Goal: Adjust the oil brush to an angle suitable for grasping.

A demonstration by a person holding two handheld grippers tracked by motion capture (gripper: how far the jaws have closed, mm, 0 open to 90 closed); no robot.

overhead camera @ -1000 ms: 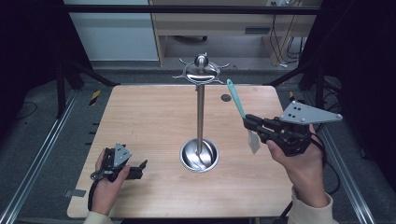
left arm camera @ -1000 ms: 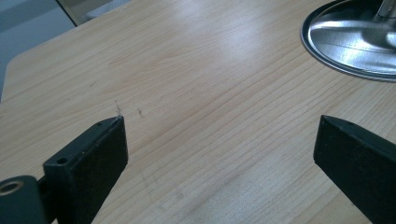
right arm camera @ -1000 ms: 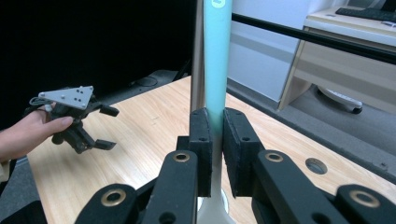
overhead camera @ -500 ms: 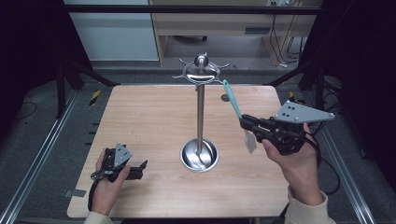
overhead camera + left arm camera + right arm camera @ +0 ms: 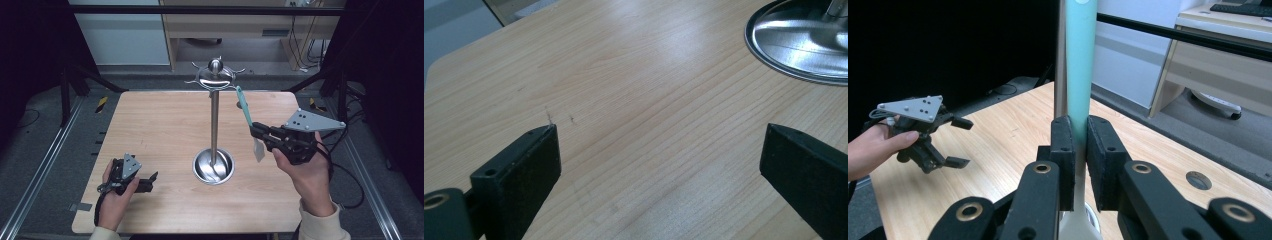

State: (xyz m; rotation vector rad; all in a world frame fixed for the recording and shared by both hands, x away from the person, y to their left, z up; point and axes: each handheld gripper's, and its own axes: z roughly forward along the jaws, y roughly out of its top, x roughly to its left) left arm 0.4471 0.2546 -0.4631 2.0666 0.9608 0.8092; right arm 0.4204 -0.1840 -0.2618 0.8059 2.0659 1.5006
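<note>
A steel stand [image 5: 215, 125] rises from a round dish base [image 5: 213, 166] at the table's middle, with hooks around its cap [image 5: 215, 75]. My right gripper [image 5: 255, 131] is just right of the pole, shut on a teal-handled utensil [image 5: 244, 107]. Its pale head [image 5: 258, 149] hangs below the jaws and the handle tip reaches up near the hooks. In the right gripper view the teal handle [image 5: 1080, 60] stands upright between the pads of my right gripper [image 5: 1079, 130], right in front of the pole [image 5: 1061, 60]. My left gripper [image 5: 150, 181] rests open on the table's front left. Nothing sits in my left gripper [image 5: 661, 132].
The wooden table [image 5: 150, 125] has a small round hole [image 5: 1198, 179] near its far edge. The stand's base [image 5: 804, 45] lies ahead and to the right of the left jaws. Metal rails [image 5: 45, 165] flank the table, and a desk [image 5: 240, 25] stands behind.
My right gripper has carried the utensil left, toward the stand's pole, bringing the handle tip nearer the hooks. The left gripper has stayed put.
</note>
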